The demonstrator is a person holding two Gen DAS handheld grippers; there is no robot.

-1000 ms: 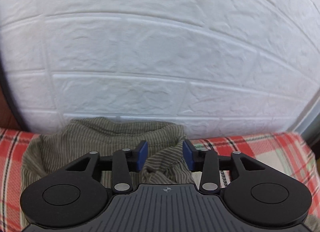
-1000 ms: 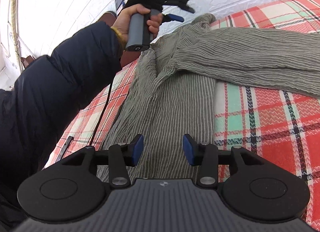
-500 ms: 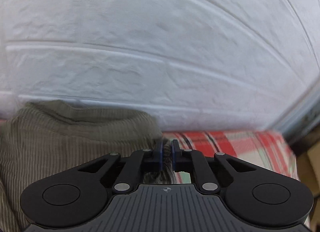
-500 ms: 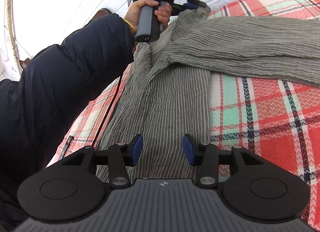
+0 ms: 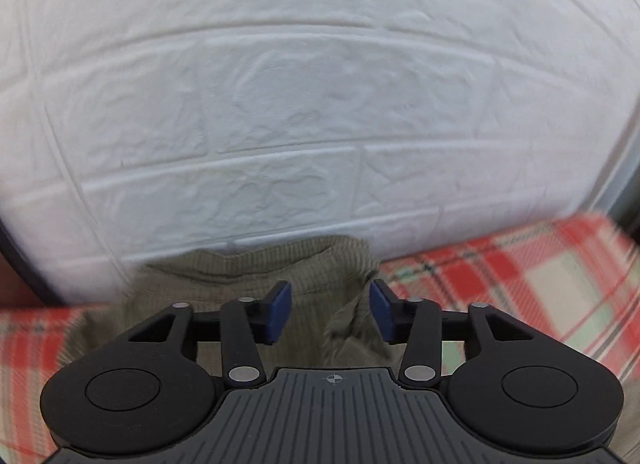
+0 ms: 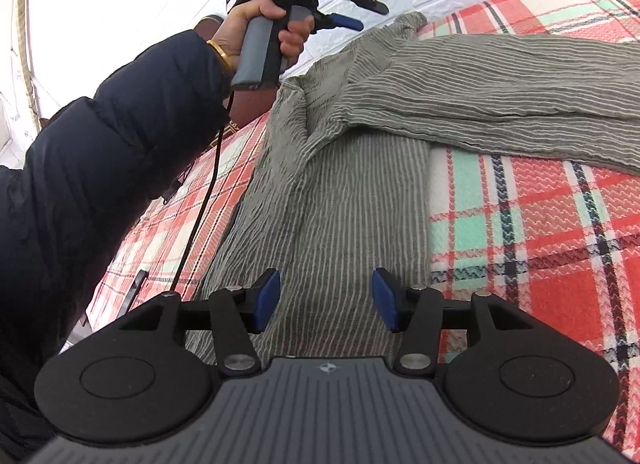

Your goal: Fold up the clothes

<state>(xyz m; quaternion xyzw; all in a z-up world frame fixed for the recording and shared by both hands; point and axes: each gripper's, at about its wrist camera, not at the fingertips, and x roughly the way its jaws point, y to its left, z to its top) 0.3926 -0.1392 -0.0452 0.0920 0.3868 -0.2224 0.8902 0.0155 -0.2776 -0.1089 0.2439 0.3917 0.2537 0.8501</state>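
Note:
A grey-green striped garment (image 6: pixel 352 192) lies spread on the plaid blanket (image 6: pixel 540 232), one sleeve (image 6: pixel 500 96) folded across its top. My left gripper (image 6: pixel 366 16) hovers over the garment's far corner by the wall, its jaws opening. In the left wrist view a rumpled fold of the garment (image 5: pixel 248 276) sits below the left gripper (image 5: pixel 329 304), near the right pad but not pinched. My right gripper (image 6: pixel 325 292) is low over the garment's body, jaws opening, with striped cloth beneath and nothing gripped.
A white brick-pattern wall (image 5: pixel 320 104) rises right behind the blanket's far edge. A person's dark padded sleeve (image 6: pixel 100 184) and a black cable (image 6: pixel 204 208) fill the left of the right wrist view. A small dark object (image 6: pixel 136 288) lies on the blanket at the left.
The left gripper shut at the garment's far corner half a second ago, then opened again and lifted off the cloth. The right gripper's jaws stand slightly wider.

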